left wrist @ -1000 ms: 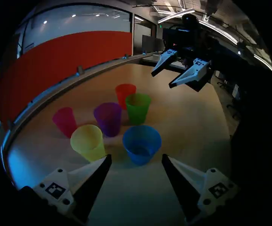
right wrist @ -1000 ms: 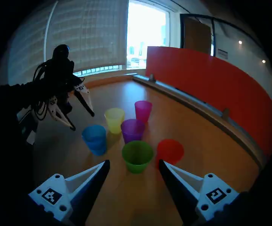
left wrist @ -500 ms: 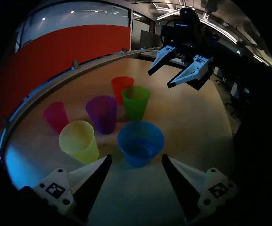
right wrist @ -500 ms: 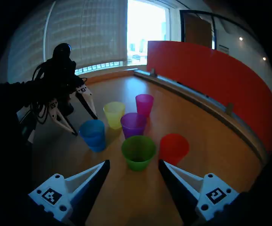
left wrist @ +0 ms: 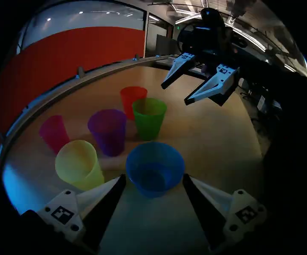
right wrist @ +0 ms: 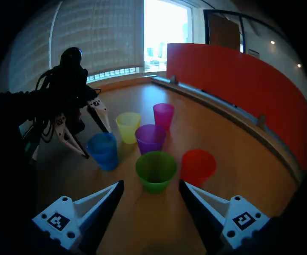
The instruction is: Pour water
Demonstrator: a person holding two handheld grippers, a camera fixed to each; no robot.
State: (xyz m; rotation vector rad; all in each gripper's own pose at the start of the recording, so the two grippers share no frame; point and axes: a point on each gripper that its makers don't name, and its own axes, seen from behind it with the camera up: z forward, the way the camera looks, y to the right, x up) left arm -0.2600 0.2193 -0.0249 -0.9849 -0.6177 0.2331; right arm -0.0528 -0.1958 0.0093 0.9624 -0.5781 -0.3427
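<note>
With jaws spread on both the left gripper point(left wrist: 152, 176) and the right gripper point(right wrist: 150, 182), the blue cup point(left wrist: 155, 161) stands on the bench point(left wrist: 221, 136) just before the left one, probably light, thin plastic, best pinched softly at mid-wall.

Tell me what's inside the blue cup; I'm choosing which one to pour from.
The blue cup seems to hold a little water low down. Its near wall covers part of the bottom.

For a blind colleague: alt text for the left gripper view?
Open left tongs frame a blue cup on a wooden table. Behind stand a yellow cup, purple cup, pink cup, green cup and red cup; open right tongs hover beyond.
</note>
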